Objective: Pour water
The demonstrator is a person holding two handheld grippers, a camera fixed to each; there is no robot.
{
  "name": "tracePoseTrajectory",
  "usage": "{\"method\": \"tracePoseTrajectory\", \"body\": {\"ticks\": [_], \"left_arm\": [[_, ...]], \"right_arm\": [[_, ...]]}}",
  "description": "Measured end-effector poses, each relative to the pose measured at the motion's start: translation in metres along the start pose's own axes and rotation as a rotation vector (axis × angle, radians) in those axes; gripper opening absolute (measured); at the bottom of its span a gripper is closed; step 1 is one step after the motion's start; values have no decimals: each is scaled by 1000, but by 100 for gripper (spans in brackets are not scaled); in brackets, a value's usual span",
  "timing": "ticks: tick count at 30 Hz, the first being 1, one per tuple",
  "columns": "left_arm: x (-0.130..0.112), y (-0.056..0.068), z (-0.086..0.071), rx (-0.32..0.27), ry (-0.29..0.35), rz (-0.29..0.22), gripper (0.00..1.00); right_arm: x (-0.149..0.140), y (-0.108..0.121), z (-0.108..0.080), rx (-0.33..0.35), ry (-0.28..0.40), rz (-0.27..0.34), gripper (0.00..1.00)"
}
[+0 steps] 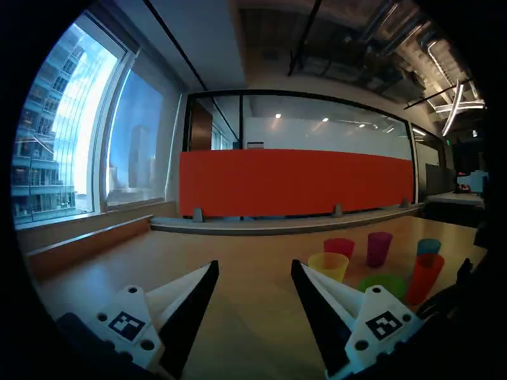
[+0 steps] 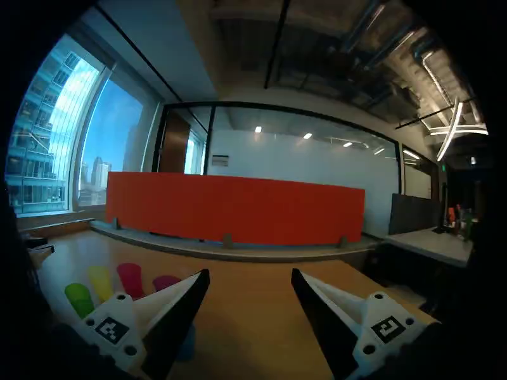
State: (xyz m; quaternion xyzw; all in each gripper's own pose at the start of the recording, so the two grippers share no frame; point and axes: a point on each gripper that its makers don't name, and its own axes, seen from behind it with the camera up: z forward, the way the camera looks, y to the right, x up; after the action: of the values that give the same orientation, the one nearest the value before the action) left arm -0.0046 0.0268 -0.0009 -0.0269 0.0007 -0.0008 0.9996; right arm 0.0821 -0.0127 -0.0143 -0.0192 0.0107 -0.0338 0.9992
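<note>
Several coloured plastic cups stand grouped on the wooden table (image 1: 253, 297). In the left gripper view they lie ahead to the right: a yellow cup (image 1: 328, 265), a red cup (image 1: 339, 247), a purple cup (image 1: 379, 247), a green cup (image 1: 382, 284), an orange cup (image 1: 424, 277) and a blue cup (image 1: 428, 246). My left gripper (image 1: 255, 272) is open and holds nothing. In the right gripper view the cups sit low at the left: green cup (image 2: 78, 299), yellow cup (image 2: 100, 282), red cup (image 2: 130, 279), purple cup (image 2: 166, 281). My right gripper (image 2: 250, 282) is open and holds nothing.
An orange divider panel (image 1: 295, 182) runs along the table's far edge. Large windows (image 1: 70, 152) line the left wall above a wooden ledge. A second desk (image 2: 431, 244) stands to the right in the right gripper view.
</note>
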Motion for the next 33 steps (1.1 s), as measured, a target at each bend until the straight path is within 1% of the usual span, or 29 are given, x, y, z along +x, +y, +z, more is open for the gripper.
{"method": "tracePoseTrajectory", "body": {"ticks": [14, 23, 29, 33], "left_arm": [[-1, 1, 0, -5, -4, 1, 84], [-1, 1, 0, -5, -4, 2, 84], [-1, 1, 0, -5, -5, 2, 84], [-1, 1, 0, -5, -5, 2, 84]], "right_arm": [[0, 0, -1, 3, 2, 0, 100], [0, -3, -1, 19, 11, -9, 100], [-11, -3, -1, 40, 5, -7, 100], [-21, -7, -1, 61, -1, 4, 100]]}}
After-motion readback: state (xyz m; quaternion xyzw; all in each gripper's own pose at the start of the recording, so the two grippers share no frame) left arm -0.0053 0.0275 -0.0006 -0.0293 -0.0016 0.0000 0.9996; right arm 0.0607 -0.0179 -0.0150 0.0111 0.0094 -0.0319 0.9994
